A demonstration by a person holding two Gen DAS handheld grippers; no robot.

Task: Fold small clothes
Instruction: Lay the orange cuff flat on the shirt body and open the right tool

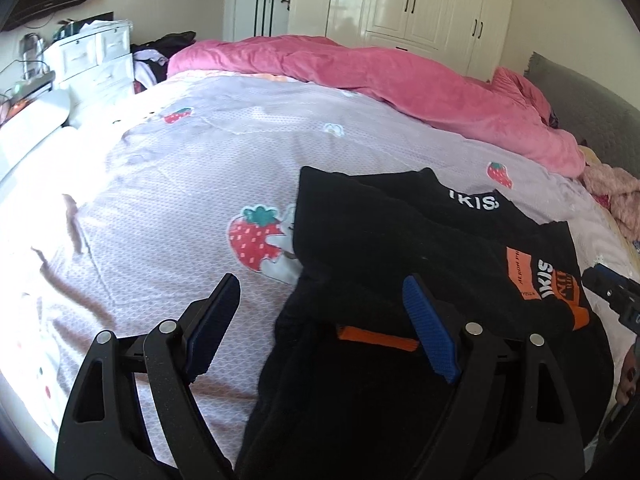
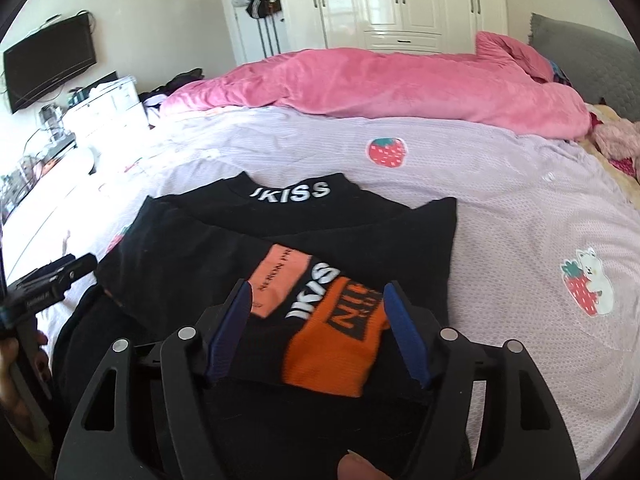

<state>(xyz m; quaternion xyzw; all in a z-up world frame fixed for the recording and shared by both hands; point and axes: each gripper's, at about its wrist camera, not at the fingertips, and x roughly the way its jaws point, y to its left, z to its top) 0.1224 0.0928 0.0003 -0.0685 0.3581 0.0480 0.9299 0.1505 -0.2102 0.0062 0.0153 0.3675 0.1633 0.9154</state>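
Note:
A small black top with white "JKISS" lettering on its collar lies partly folded on the lilac bed sheet. Its sleeve, with orange patches, is laid across the body. My right gripper hovers over that sleeve with its jaws open; the pads stand apart from the cloth. In the left wrist view the black top fills the lower right. My left gripper is open above the top's left edge, holding nothing. The right gripper's body shows at that view's right edge.
A pink quilt is bunched along the far side of the bed, against a grey headboard. White drawers and a wall television stand to the left. White wardrobes line the back wall.

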